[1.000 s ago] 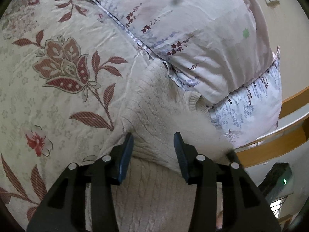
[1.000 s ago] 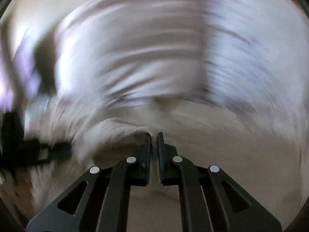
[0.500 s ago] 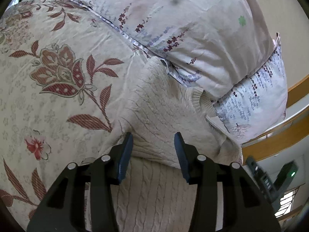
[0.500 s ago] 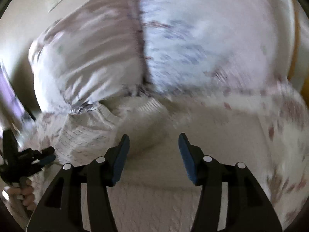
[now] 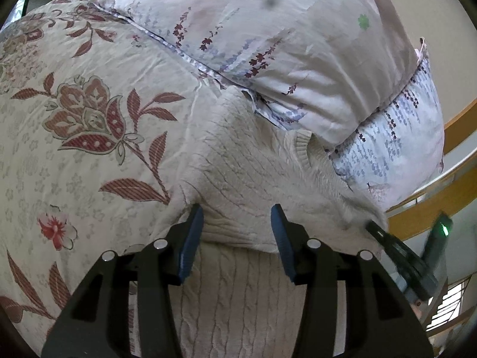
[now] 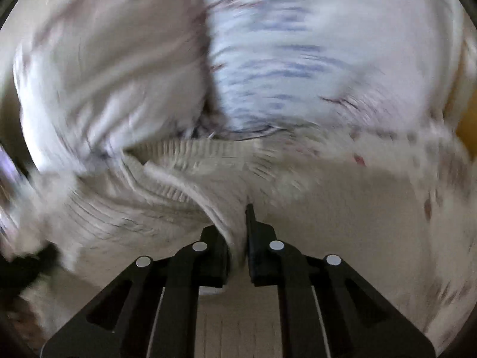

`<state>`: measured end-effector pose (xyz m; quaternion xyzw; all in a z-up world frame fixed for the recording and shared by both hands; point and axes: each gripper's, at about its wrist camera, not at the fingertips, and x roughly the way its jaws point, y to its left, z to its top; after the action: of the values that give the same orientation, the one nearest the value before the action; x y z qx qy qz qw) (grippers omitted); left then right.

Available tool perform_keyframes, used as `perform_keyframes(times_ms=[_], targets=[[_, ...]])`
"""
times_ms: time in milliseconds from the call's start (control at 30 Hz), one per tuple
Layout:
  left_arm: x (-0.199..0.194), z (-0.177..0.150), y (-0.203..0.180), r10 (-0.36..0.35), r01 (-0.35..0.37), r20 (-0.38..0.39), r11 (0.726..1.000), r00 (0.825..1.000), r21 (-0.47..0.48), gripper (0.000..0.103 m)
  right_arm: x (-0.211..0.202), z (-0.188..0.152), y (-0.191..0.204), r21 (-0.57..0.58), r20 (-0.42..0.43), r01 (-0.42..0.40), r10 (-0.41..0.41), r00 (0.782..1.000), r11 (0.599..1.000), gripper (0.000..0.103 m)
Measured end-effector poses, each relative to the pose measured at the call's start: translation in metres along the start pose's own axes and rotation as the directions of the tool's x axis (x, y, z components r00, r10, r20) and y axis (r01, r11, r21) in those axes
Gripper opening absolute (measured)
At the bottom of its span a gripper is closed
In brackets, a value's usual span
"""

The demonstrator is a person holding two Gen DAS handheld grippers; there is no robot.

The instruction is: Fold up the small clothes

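1. Since half a second ago the right gripper has snapped closed: its jaws stood spread above the knit then and now pinch a ridge of the cream sweater, with a fold of ribbed fabric standing up between them
2. The right wrist view is smeared with motion, so the hand is travelling across the bed while it clamps; in the left wrist view the same gripper shows as a dark blurred shape at the sweater's far edge
3. The left gripper has barely shifted; its blue pads have opened slightly further and stand spread over the folded-over edge of the knit, gripping nothing
4. The sweater lies on the floral bedspread, its collar end tucked against the pillows, one layer already doubled over another
5. Judgement: with that edge now caught, the right side is ready to be carried over for the next fold, while the left gripper is free to pin the cloth down
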<state>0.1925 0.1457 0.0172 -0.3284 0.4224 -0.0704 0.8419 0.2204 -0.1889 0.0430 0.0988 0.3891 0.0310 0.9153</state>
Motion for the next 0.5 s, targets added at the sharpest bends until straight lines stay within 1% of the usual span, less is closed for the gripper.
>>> perform_keyframes(times_ms=[33,67,100,133,167,200,233,267,300,333,367,400,500], targets=[[0.0,0.0,0.0,0.0,0.0,0.0,1.0,1.0,0.005,0.048,-0.007,-0.004,-0.011,0.048,-0.002,-0.035,0.035,0.999,0.998,0.01],[0.0,-0.001,0.0,-0.001,0.001,0.001,1.0,1.0,0.008,0.048,-0.012,-0.013,-0.029,0.127,-0.019,-0.099,0.103,0.995,0.987,0.01],[0.0,-0.001,-0.001,-0.003,0.003,0.001,1.0,1.0,0.01,0.048,-0.013,-0.021,-0.041,0.185,-0.041,-0.145,0.155,0.987,0.972,0.01],[0.0,-0.001,0.0,-0.006,0.006,0.001,1.0,1.0,0.01,0.048,-0.012,-0.029,-0.055,0.243,-0.066,-0.176,0.197,0.978,0.954,0.012],[0.0,-0.001,0.0,-0.007,0.007,0.001,1.0,1.0,0.009,0.048,-0.013,-0.038,-0.074,0.317,-0.078,-0.187,0.222,0.972,0.93,0.015],[0.0,-0.001,0.0,-0.009,0.009,0.0,1.0,1.0,0.007,0.048,-0.014,-0.041,-0.081,0.346,-0.078,-0.187,0.227,0.971,0.919,0.02],[-0.001,0.0,0.001,-0.01,0.01,-0.001,1.0,1.0,0.006,0.048,-0.016,-0.042,-0.092,0.375,-0.068,-0.198,0.24,0.968,0.905,0.029],[-0.001,0.0,0.0,-0.01,0.01,-0.001,1.0,1.0,0.007,0.049,-0.019,-0.042,-0.106,0.41,-0.042,-0.214,0.253,0.967,0.887,0.033],[-0.001,-0.001,0.0,-0.009,0.009,0.0,1.0,1.0,0.009,0.049,-0.022,-0.041,-0.113,0.425,-0.028,-0.22,0.256,0.966,0.878,0.038],[-0.001,0.0,0.0,-0.008,0.008,0.001,1.0,1.0,0.01,0.049,-0.022,-0.039,-0.117,0.433,-0.018,-0.234,0.268,0.963,0.871,0.039],[-0.001,0.0,0.0,-0.007,0.007,0.002,1.0,1.0,0.012,0.05,-0.021,-0.038,-0.124,0.447,-0.005,-0.261,0.294,0.956,0.855,0.039],[-0.001,0.0,-0.001,-0.007,0.007,0.002,1.0,1.0,0.014,0.051,-0.022,-0.038,-0.125,0.457,-0.002,-0.265,0.299,0.954,0.849,0.039],[-0.001,0.0,-0.002,-0.004,0.004,0.003,1.0,1.0,0.019,0.052,-0.015,-0.034,-0.134,0.472,-0.003,-0.249,0.284,0.959,0.846,0.039]])
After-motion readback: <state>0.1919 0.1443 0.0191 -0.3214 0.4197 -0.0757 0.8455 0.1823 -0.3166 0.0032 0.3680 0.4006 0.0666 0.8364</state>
